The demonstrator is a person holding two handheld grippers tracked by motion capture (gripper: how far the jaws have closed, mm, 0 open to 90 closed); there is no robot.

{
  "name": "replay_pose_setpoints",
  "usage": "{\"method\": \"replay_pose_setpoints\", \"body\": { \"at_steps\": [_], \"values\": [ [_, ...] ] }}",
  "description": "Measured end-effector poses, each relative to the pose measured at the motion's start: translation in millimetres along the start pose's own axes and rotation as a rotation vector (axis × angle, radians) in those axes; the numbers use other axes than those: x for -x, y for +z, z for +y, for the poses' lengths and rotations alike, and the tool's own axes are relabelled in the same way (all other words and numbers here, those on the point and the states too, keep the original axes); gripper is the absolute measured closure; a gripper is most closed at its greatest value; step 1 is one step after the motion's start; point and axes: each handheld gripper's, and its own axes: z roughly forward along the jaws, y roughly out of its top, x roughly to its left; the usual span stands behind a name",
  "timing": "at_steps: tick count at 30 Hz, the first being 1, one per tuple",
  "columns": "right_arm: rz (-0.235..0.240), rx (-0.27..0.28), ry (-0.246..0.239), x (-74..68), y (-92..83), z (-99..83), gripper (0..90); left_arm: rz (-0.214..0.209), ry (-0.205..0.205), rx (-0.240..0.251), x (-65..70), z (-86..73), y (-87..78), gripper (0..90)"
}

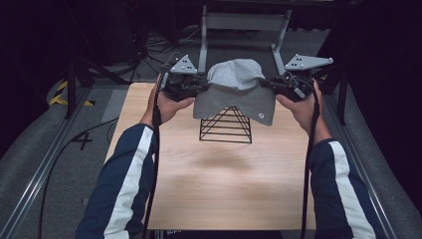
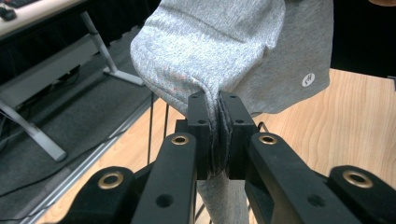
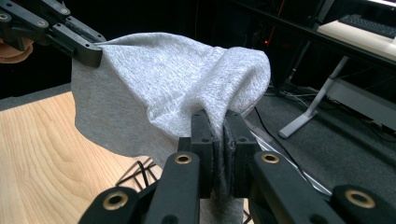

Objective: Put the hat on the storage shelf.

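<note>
Left side, high view: the person's left hand [image 1: 166, 102] holds the left gripper [image 1: 199, 87] above the far part of the table [image 1: 224, 189]. Its jaws are closed on the left edge of a grey cloth [image 1: 238, 92]. In the left gripper view, the left gripper [image 2: 218, 135] pinches a fold of the cloth [image 2: 219, 51] flat between both pads, and a strip of the fabric hangs below the jaws. A small round white logo [image 2: 308, 79] sits on the cloth's lower part.

Centre: the cloth is stretched between the 2 grippers, clear of the table top. Its upper part bulges up in a rounded hump; its lower part hangs down over the top of a black wire rack [image 1: 226, 127]. The rack is pyramid-shaped and stands on the table, directly under the cloth. Whether the cloth touches the rack's peak cannot be told.

Right side: the right hand [image 1: 298, 107] holds the right gripper [image 1: 271, 84] level with the left one. Its jaws are closed on the cloth's right edge. In the right gripper view, the right gripper [image 3: 218, 140] clamps a gathered fold of the cloth [image 3: 159, 84] between its pads, and the left gripper [image 3: 93, 53] shows at the top left corner of the cloth.

Beyond the table, a grey metal frame [image 1: 244, 25] stands on the floor.
</note>
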Motion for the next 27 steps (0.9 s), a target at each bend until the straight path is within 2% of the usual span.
{"method": "replay_pose_setpoints", "body": {
  "at_steps": [2,4,8,10,11,14,17,19,27],
  "values": [
    [0.002,-0.006,0.006,0.6,3.0,-4.0,84.7,0.011,0.002,-0.023,-1.3,-5.4,4.8,84.3],
    [0.008,-0.021,0.009,-0.6,8.5,-9.0,84.7,0.014,-0.012,-0.034,-2.5,-11.2,9.7,84.2],
    [0.020,-0.064,0.005,-4.4,22.6,-23.5,84.7,0.012,-0.031,-0.072,-4.0,-30.1,23.2,84.2],
    [0.028,-0.085,0.009,-6.6,30.4,-32.3,84.7,0.013,-0.025,-0.089,-4.2,-35.7,27.2,84.2],
    [0.033,-0.092,0.011,-7.6,33.5,-36.3,84.7,0.009,-0.036,-0.106,-3.9,-44.5,32.3,84.2],
    [0.039,-0.110,0.011,-9.7,39.0,-43.9,84.7,0.005,-0.042,-0.116,-3.5,-51.8,36.2,84.2],
    [0.051,-0.131,0.023,-12.5,48.4,-58.5,84.7,-0.009,-0.068,-0.129,-0.9,-67.3,45.2,84.1],
    [0.053,-0.140,0.026,-13.2,49.9,-61.1,84.7,-0.016,-0.070,-0.132,-0.1,-70.8,47.4,84.1],
    [0.071,-0.202,0.054,-17.6,68.3,-94.2,84.7,-0.031,-0.072,-0.186,7.2,-93.8,65.3,84.1]
  ]
}}
